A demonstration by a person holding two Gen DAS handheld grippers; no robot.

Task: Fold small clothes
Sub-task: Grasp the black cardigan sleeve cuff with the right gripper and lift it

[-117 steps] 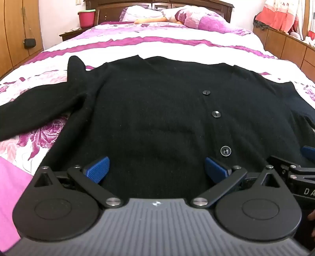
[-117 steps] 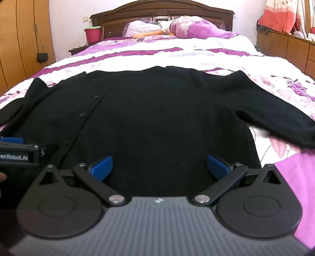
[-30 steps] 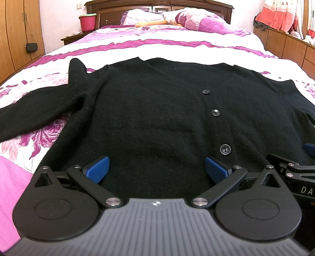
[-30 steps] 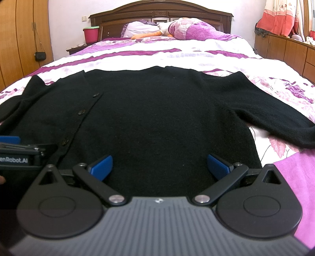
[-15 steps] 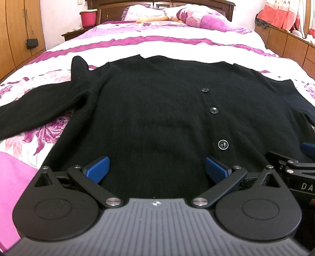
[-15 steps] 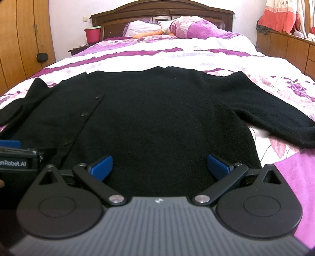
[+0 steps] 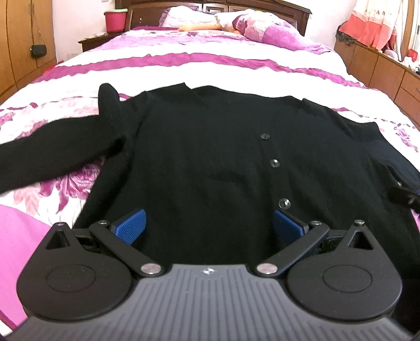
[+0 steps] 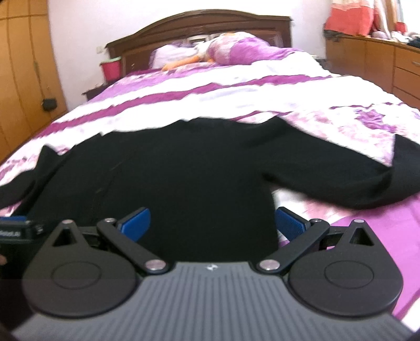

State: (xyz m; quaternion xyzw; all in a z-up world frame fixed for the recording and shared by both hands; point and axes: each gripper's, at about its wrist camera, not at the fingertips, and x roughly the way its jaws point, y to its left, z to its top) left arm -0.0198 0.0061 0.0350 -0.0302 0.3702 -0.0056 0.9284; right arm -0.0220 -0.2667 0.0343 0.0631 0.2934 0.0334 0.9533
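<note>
Cardigan (image 7: 210, 162), black knit, one item, lies flat and front-up on the bed (image 7: 210, 68), hem toward the cameras, neckline toward the headboard (image 8: 199, 23).

Left gripper (image 7: 208, 227): blue-padded fingers (image 7: 130, 227) spread wide, holding nothing. Hem of the cardigan sits directly ahead, between the two pads; whether the pads touch the cloth cannot be told. Lowest button (image 7: 284, 203) lies just beyond the right-hand pad.

Right gripper (image 8: 212, 223): fingers likewise spread wide, empty. This view is blurred. Right-hand side seam of the cardigan runs just inside the right-hand pad (image 8: 290, 223); the left-hand pad sits over black cloth. Left gripper's body shows at the left edge of this view, near the hem.

Button row: three dark buttons in a line running from hem toward neckline, right of centre in the left view.

Sleeves: one (image 7: 52, 154) stretches out to the left across the floral bedspread, with a fold of cloth standing up at the shoulder. The other (image 8: 354, 178) stretches to the right, its far end lying by a plain pink cloth (image 8: 388, 236).

Bedspread: white with magenta stripes and flower print.

Far end: pillows (image 7: 257, 28) and a bundle of purple-white bedding at the headboard. Red bucket (image 7: 115, 19) on a nightstand left of the bed. Wooden wardrobe on the left, wooden drawers (image 8: 404, 68) on the right.
</note>
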